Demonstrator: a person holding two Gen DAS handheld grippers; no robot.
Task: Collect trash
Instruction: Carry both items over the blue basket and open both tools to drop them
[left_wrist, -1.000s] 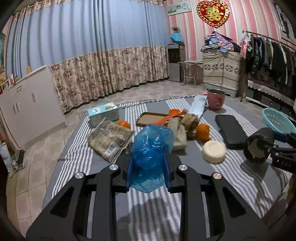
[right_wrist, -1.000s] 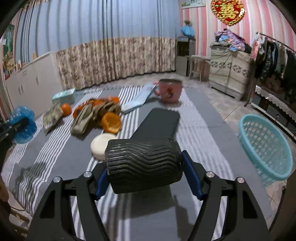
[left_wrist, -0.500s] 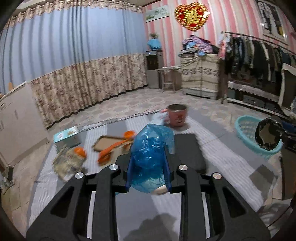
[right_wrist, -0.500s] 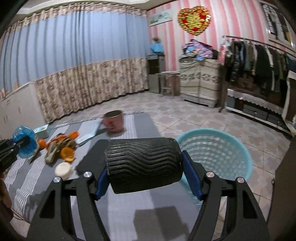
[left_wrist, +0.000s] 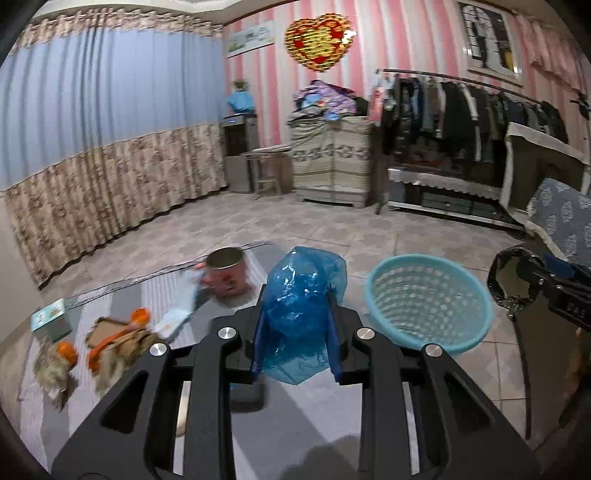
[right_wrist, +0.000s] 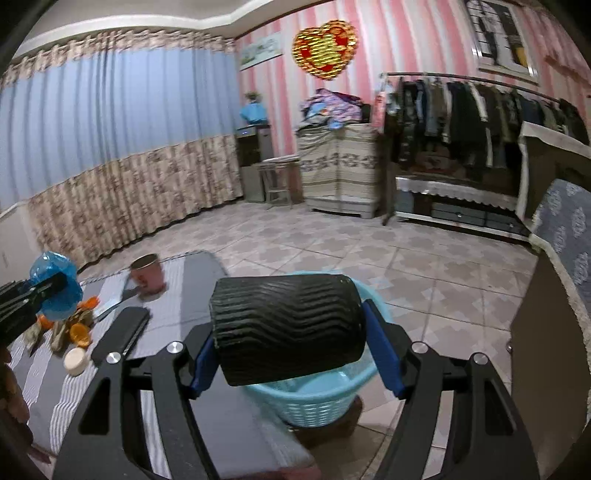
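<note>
Two tongs: both loaded, each pinching one piece of trash.
Left tongs (left_wrist: 295, 343): blue pads pressed into a crumpled blue plastic bag (left_wrist: 304, 295), held above the grey striped bed (left_wrist: 122, 295).
Right tongs (right_wrist: 291, 354): clamped on the ends of a black ribbed cup (right_wrist: 288, 328) lying sideways, directly over the basket.
Basket (left_wrist: 428, 302): light blue, perforated, standing on the tiled floor (right_wrist: 424, 266) just beside the bed's edge.
Left on the bed: orange peels (right_wrist: 79, 332), a round white lid (right_wrist: 76, 360), a black case (right_wrist: 120, 334), a pink mug (left_wrist: 226, 271), a small box (left_wrist: 50, 319).
</note>
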